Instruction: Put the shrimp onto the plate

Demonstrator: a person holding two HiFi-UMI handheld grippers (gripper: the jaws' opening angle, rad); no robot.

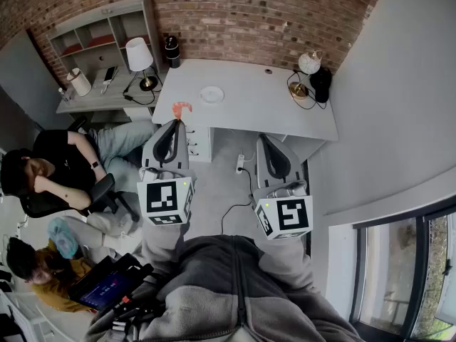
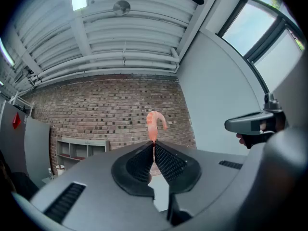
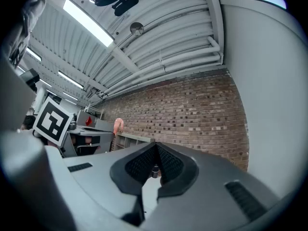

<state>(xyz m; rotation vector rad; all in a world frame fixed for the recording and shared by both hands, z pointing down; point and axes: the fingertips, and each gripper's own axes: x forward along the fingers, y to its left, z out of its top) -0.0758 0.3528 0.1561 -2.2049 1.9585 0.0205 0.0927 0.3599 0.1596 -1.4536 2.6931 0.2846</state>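
L gripper [image 2: 154,146] was clamped on shrimp [image 2: 154,121] by one end only, the curled body standing clear of the tips. It was at the desk [image 1: 271,105] edge, short of the plate [image 1: 211,95]. R gripper [image 3: 155,147] was closed and empty. Shrimp prob. light, soft, slippery; a mid-body pinch would be safer.

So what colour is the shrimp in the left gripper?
Pale orange-pink. The shrimp shows best in the left gripper view, pinched at the tips of the left gripper.

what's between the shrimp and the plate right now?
Head view: only bare table shows between the shrimp, pinched in the left gripper, and the plate. Nothing in the way.
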